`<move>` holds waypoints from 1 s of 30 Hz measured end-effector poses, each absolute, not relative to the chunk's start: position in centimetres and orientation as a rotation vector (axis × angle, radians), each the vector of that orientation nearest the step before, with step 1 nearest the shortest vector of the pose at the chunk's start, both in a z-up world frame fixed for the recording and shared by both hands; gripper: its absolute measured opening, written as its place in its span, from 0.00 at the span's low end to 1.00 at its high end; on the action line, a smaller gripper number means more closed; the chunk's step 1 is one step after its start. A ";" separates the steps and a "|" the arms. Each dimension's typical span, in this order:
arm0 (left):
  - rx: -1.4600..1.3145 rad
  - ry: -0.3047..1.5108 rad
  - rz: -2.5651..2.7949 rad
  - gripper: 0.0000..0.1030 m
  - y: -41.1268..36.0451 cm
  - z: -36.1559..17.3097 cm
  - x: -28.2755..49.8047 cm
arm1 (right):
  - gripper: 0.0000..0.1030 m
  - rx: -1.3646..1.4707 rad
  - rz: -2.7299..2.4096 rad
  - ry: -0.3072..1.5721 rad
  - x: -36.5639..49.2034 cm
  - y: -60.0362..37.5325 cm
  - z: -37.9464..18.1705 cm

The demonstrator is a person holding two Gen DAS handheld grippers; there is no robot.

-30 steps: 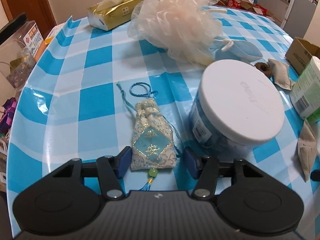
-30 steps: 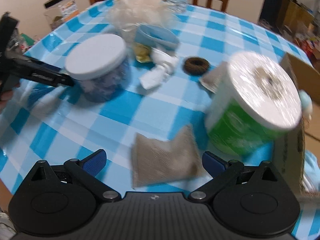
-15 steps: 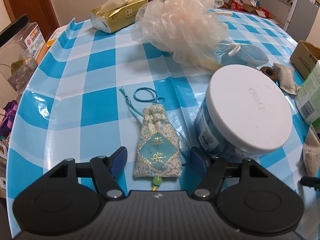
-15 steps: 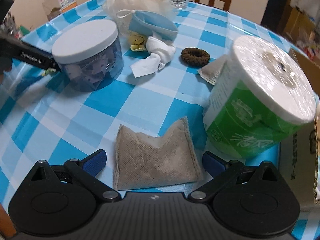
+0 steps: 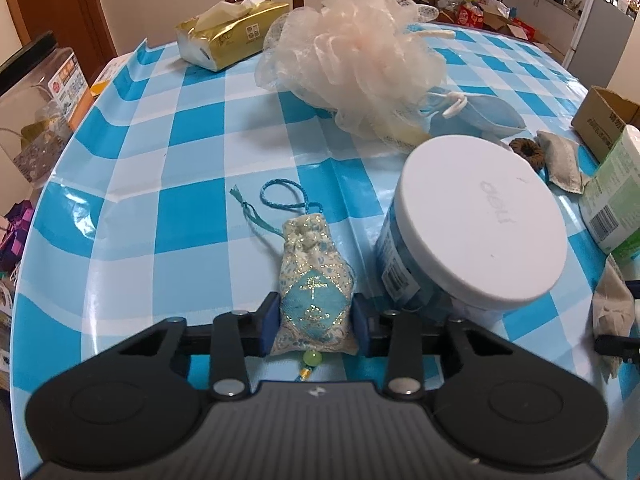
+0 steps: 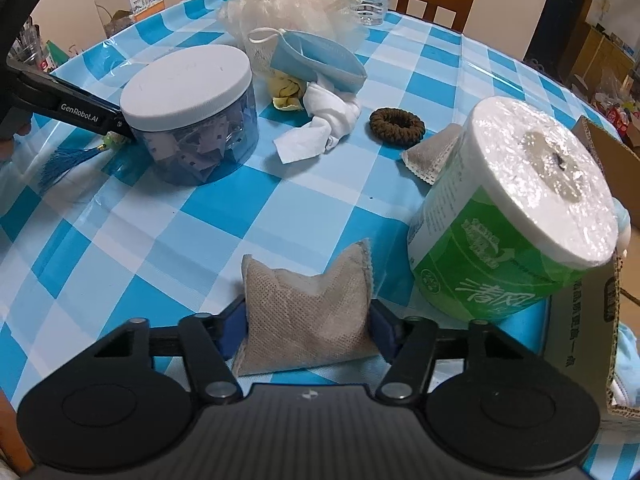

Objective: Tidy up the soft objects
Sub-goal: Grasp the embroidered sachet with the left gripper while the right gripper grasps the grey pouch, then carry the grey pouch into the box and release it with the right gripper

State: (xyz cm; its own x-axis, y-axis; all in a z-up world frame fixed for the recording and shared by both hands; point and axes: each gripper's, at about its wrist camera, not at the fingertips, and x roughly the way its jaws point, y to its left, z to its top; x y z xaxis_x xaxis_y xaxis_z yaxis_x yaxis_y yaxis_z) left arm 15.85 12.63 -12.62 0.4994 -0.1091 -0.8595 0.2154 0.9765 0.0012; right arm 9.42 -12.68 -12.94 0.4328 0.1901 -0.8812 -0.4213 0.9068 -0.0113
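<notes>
A small embroidered blue-and-cream sachet [image 5: 314, 280] with a cord loop and a green bead lies on the checked tablecloth [image 5: 192, 208]. My left gripper [image 5: 316, 322] is closing on it, and both blue pads press its lower sides. A grey mesh sachet [image 6: 304, 300] sits between the jaws of my right gripper [image 6: 308, 328]. That gripper is closing too, its pads squeezing the bag's two sides. In the right wrist view a finger [image 6: 80, 114] of the left gripper shows at far left, above the sachet's blue tassel [image 6: 64, 162].
A white-lidded jar [image 5: 480, 224] stands just right of the left gripper. A green-wrapped paper roll [image 6: 516, 208] and a cardboard box [image 6: 592, 320] are right of the right gripper. Farther back lie a bath pouf [image 5: 360, 64], face mask [image 6: 320, 60], white cloth [image 6: 324, 124], hair tie [image 6: 396, 120], another grey sachet [image 6: 432, 156] and tissue pack [image 5: 228, 36].
Both grippers' jaws have come in from wide apart. The left pads now press the embroidered sachet, and the right pads now press the grey sachet, which looks narrower.
</notes>
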 end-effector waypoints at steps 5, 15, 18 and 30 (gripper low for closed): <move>0.115 1.031 -0.198 0.25 12.6 -12.0 15.3 | 0.55 -0.241 0.398 1.058 9.3 -12.8 -12.3; 0.136 1.031 -0.233 0.20 11.8 -9.7 13.2 | 0.54 -0.250 0.425 1.031 8.4 -13.2 -10.2; 0.136 1.036 -0.247 0.19 11.5 -8.8 12.4 | 0.54 -0.255 0.433 1.020 8.0 -13.4 -9.5; 0.206 1.020 -0.377 0.19 7.0 -3.4 8.4 | 0.54 -0.261 0.460 0.982 6.0 -16.4 -6.2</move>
State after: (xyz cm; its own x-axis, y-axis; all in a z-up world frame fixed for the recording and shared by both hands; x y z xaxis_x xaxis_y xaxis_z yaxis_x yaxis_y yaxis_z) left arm 8.45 7.00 -3.44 0.4671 -0.2094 -0.8591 0.3991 0.9169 -0.0064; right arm 6.02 -16.44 -6.19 0.4705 0.2554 -0.8446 -0.4860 0.8739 -0.0065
